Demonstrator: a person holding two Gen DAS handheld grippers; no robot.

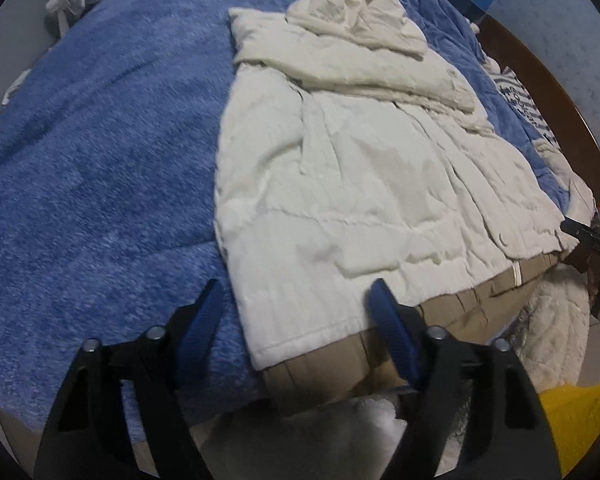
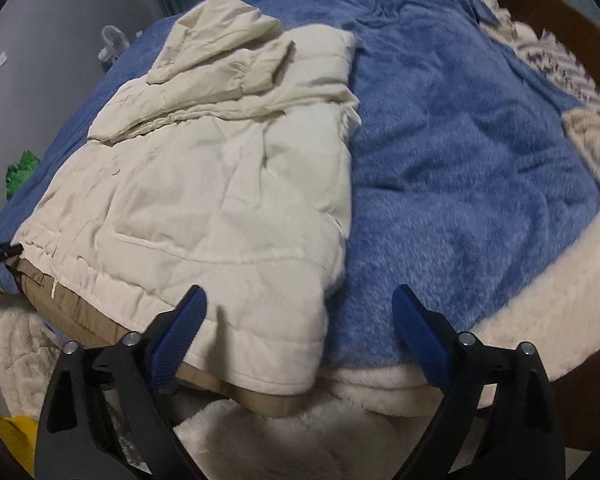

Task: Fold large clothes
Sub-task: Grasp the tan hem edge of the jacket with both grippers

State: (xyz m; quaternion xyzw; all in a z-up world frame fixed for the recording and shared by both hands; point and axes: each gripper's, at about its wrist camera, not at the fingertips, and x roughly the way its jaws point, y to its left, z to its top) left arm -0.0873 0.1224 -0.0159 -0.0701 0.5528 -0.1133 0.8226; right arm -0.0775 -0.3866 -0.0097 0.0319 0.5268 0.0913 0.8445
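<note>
A cream quilted hooded jacket [image 1: 360, 168] lies on a blue fleece blanket [image 1: 100, 140], its hood at the far end, sleeves folded across the chest, tan lining showing at the near hem. It also shows in the right wrist view [image 2: 204, 192]. My left gripper [image 1: 296, 316] is open, jaws wide, hovering over the hem's left corner. My right gripper [image 2: 300, 320] is open over the hem's right corner. The other gripper's black tip [image 1: 588, 236] shows at the right edge of the left wrist view.
The blue blanket [image 2: 460, 152] covers the bed. A white fluffy blanket [image 2: 300, 432] hangs at the near edge. A small fan [image 1: 70, 0] stands far left. A striped cloth [image 1: 528, 108] lies by the brown bed frame [image 1: 548, 64]. Something yellow [image 1: 576, 416] sits low right.
</note>
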